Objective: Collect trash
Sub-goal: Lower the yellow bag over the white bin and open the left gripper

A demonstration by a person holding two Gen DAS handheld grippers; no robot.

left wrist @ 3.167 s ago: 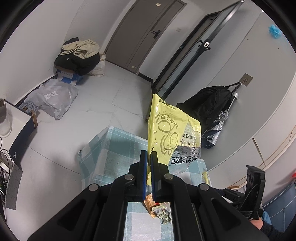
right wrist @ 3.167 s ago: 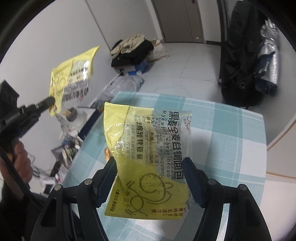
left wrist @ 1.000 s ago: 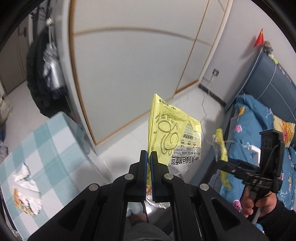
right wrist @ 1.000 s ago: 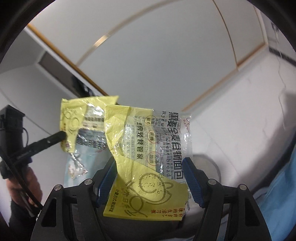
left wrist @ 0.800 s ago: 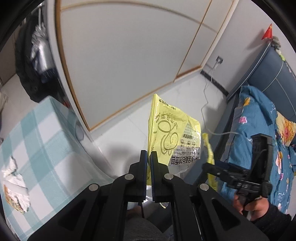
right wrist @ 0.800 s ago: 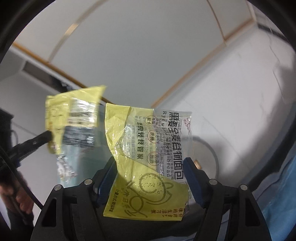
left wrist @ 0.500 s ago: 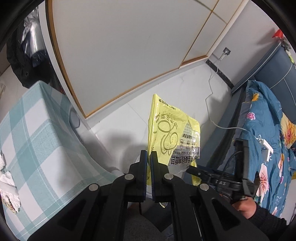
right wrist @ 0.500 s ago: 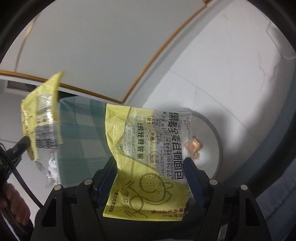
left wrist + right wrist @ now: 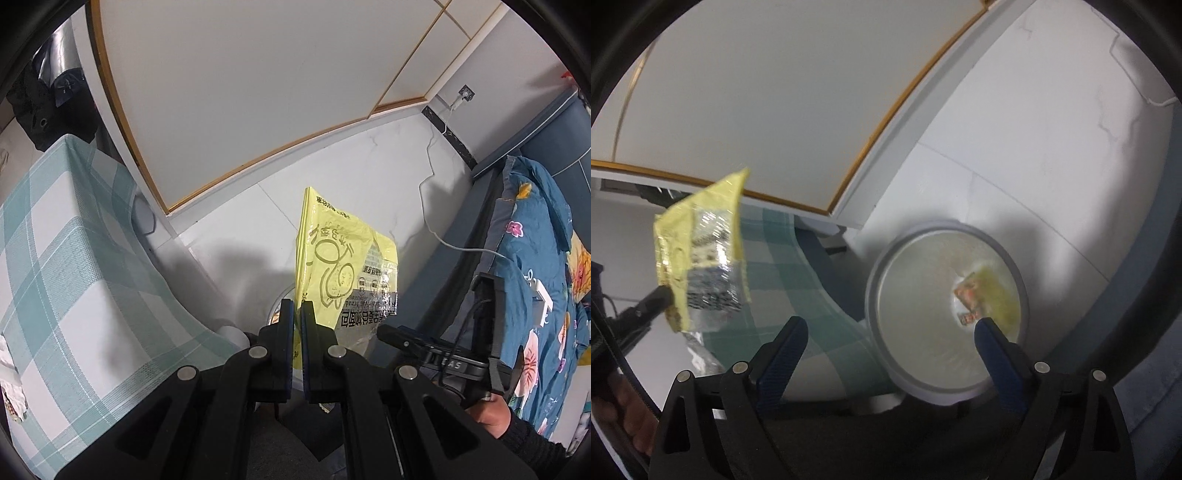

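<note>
My left gripper (image 9: pixel 297 314) is shut on the edge of a yellow and clear bread wrapper (image 9: pixel 345 273), which stands up from the jaws above a round grey-white bin (image 9: pixel 279 300). In the right wrist view the same wrapper (image 9: pixel 701 258) hangs at the left from the left gripper (image 9: pixel 646 302). My right gripper (image 9: pixel 888 328) is over the bin (image 9: pixel 879 266) with its jaws opening and nothing between them. A second yellow wrapper (image 9: pixel 993 291) lies inside the bin. A hand (image 9: pixel 487 417) holds the right gripper (image 9: pixel 406 341) at the lower right of the left wrist view.
A table under a green-checked cloth (image 9: pixel 74 258) stands just left of the bin, with crumpled trash (image 9: pixel 7 387) at its far edge. A bed with blue floral bedding (image 9: pixel 535 258) lies to the right. A white cable (image 9: pixel 443 236) trails on the floor. A white wall panel (image 9: pixel 258 92) is behind.
The wrapper that the right gripper held has left its jaws and lies in the bin; the jaws have spread wide. Both grippers have sunk toward the bin.
</note>
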